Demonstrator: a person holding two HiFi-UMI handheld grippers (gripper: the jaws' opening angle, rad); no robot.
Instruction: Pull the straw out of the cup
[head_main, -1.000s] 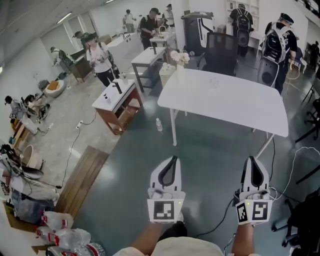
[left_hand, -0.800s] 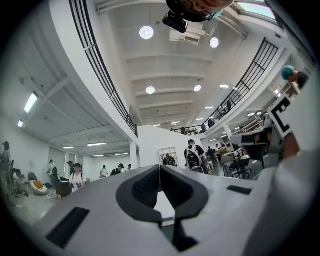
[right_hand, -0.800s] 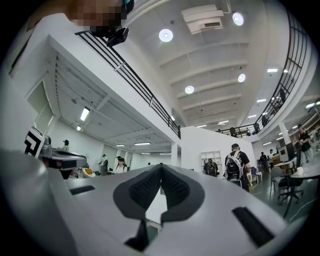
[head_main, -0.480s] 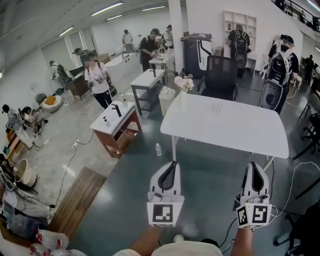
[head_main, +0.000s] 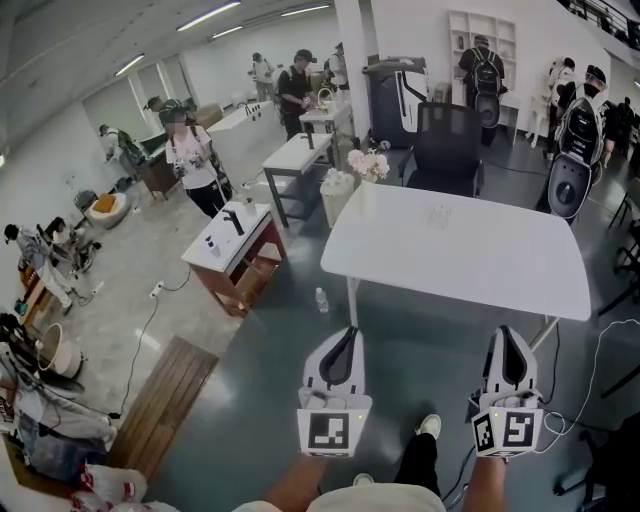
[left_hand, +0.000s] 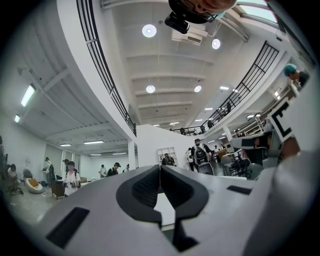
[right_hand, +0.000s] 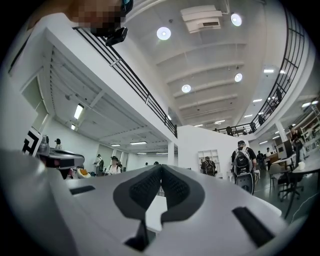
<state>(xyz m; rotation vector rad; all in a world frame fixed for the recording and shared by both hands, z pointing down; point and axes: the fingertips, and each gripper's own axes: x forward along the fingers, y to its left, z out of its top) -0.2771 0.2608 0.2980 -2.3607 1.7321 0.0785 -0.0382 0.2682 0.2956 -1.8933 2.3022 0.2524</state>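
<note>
A white table (head_main: 500, 270) stands ahead in the head view. On it sits a small clear thing (head_main: 437, 213), too small to tell whether it is the cup; I make out no straw. A vase of pale flowers (head_main: 367, 164) stands at the table's far left corner. My left gripper (head_main: 347, 332) and right gripper (head_main: 505, 333) are held side by side short of the table's near edge, both shut and empty. In the left gripper view the gripper (left_hand: 160, 168) has its jaws meeting, with the white tabletop (left_hand: 165, 212) behind them. The right gripper (right_hand: 161, 169) looks the same in its view.
A black office chair (head_main: 447, 135) stands behind the table. A low wooden cabinet (head_main: 235, 240) is at the left, with a bottle (head_main: 321, 299) on the floor near the table leg. A cable (head_main: 590, 360) lies at the right and a wooden board (head_main: 160, 400) at the lower left. Several people stand around.
The white table has come nearer and lower in the head view. Both grippers keep their places in the picture, still shut. A foot now shows between them at the bottom.
</note>
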